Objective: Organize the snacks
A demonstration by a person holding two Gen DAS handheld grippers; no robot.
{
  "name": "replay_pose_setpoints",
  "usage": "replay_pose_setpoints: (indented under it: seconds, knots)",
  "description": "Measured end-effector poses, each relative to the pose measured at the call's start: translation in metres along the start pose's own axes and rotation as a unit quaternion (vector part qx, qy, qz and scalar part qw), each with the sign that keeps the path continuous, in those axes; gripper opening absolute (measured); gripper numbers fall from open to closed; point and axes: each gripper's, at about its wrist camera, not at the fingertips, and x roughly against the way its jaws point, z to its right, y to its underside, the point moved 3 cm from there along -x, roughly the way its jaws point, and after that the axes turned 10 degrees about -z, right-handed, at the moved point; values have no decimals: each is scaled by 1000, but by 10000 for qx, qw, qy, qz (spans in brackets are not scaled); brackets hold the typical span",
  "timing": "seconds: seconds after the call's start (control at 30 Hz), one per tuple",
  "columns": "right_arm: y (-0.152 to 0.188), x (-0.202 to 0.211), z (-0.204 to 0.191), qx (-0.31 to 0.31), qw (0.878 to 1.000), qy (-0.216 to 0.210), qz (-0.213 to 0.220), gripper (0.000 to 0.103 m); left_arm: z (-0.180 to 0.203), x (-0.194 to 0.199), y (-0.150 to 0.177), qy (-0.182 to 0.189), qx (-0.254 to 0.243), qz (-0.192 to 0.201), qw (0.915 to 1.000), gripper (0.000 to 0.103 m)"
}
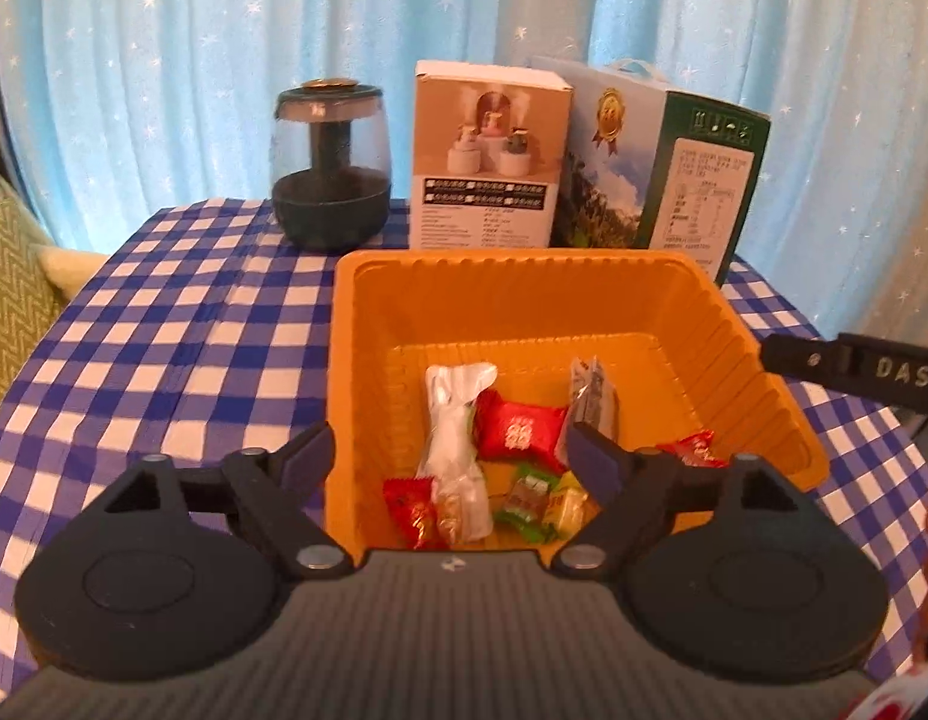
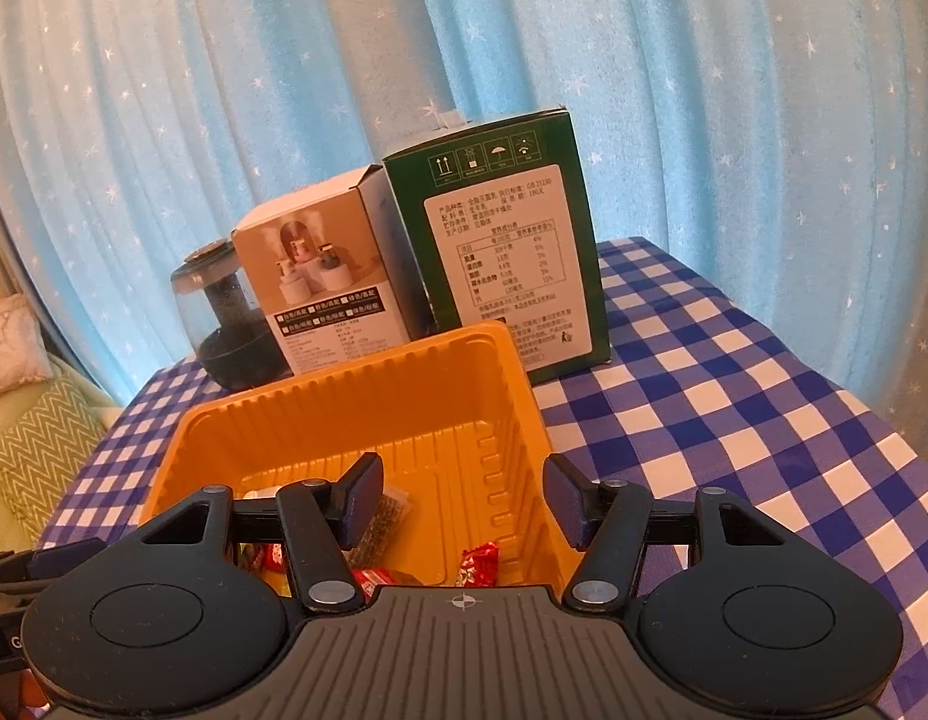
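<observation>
I see left gripper (image 1: 449, 456) wide open, empty, above orange tray (image 1: 740, 324); white wrapped snack (image 1: 455, 444) between tips, long axis pointing away. Right gripper (image 2: 462, 498) part-open, empty.

Home living space, star-print blue curtain (image 1: 164, 90), checked tablecloth (image 1: 164, 312), sofa with zigzag throw (image 2: 38, 450)

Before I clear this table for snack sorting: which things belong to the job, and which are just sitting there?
Job:
- orange tray
- wrapped candies inside it
- white packet inside it

Bystanders:
- dark glass jar
- white box
- green carton
</observation>
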Motion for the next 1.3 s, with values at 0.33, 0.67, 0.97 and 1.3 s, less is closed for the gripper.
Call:
replay_pose_setpoints:
  seconds: [0.33, 0.67, 0.97, 1.3]
  knots:
    - [18, 18, -1, 452, 9987, 25, -244, 65, 3, 27, 17, -169, -74, 205, 9996, 98]
    - [44, 58, 6, 531, 9981, 182, -240, 85, -5, 65, 46, -128, 166, 189, 9996, 100]
    - [84, 102, -5, 734, 9964, 177, -397, 86, 2, 111, 91, -333, 375, 81, 9987, 100]
    - [122, 181, -8, 571, 9961, -127, -661, 86, 11, 193, 142, -411, 525, 122, 9977, 99]
